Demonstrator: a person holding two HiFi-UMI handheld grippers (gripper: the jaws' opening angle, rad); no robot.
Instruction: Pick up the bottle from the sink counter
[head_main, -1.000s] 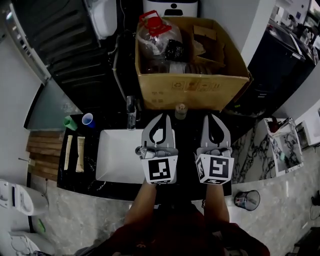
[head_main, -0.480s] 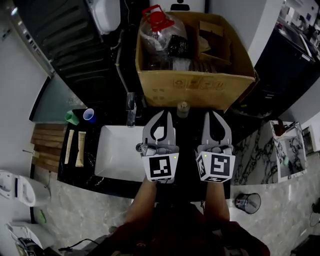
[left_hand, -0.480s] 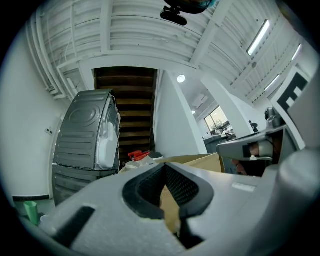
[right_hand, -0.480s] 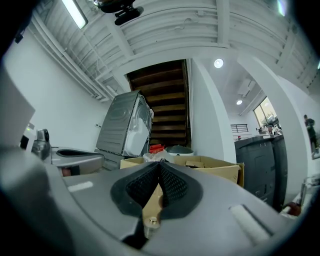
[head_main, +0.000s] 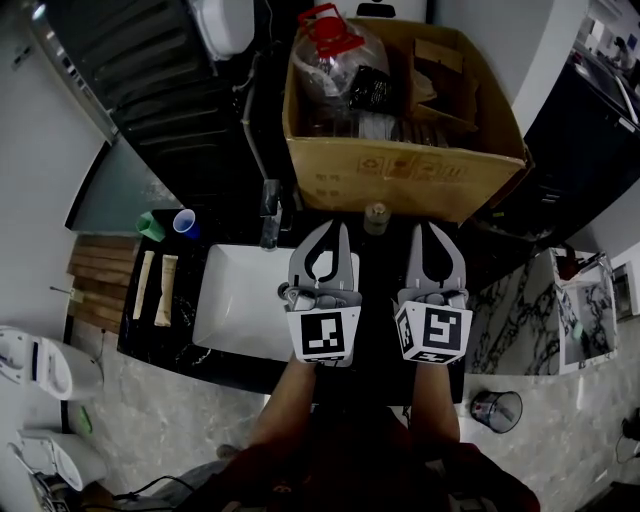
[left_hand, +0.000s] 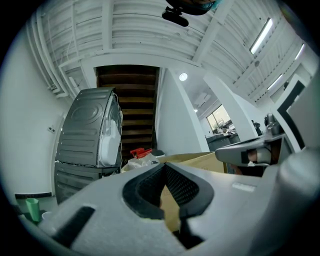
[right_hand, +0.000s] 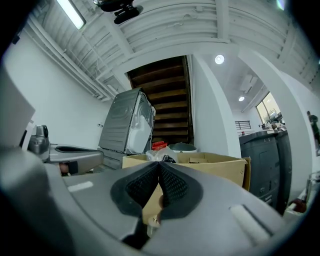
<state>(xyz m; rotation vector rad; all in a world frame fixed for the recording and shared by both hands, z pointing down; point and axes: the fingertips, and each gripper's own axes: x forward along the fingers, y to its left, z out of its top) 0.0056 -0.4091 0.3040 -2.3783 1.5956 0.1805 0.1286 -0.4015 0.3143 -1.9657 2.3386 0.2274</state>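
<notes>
A small bottle (head_main: 376, 217) with a pale cap stands upright on the black sink counter (head_main: 375, 290), just in front of the cardboard box. In the head view it sits a little ahead of and between my two grippers. My left gripper (head_main: 337, 229) is shut with nothing in it, its tips meeting over the basin's right edge; the left gripper view shows its pads (left_hand: 176, 186) closed together. My right gripper (head_main: 429, 229) is also shut and holds nothing. In the right gripper view, the bottle's cap (right_hand: 152, 220) shows low down behind the closed jaws.
A large cardboard box (head_main: 400, 172) full of packaging and a red-capped jug (head_main: 330, 35) stands right behind the bottle. A white basin (head_main: 240, 300) with a faucet (head_main: 270, 212) lies to the left, then two cups (head_main: 168, 224) and a wooden board (head_main: 95, 285). A bin (head_main: 495, 410) stands on the floor.
The head view has shifted a little, so the box and counter sit slightly further right. Both grippers stay shut and side by side; the bottle has not moved.
</notes>
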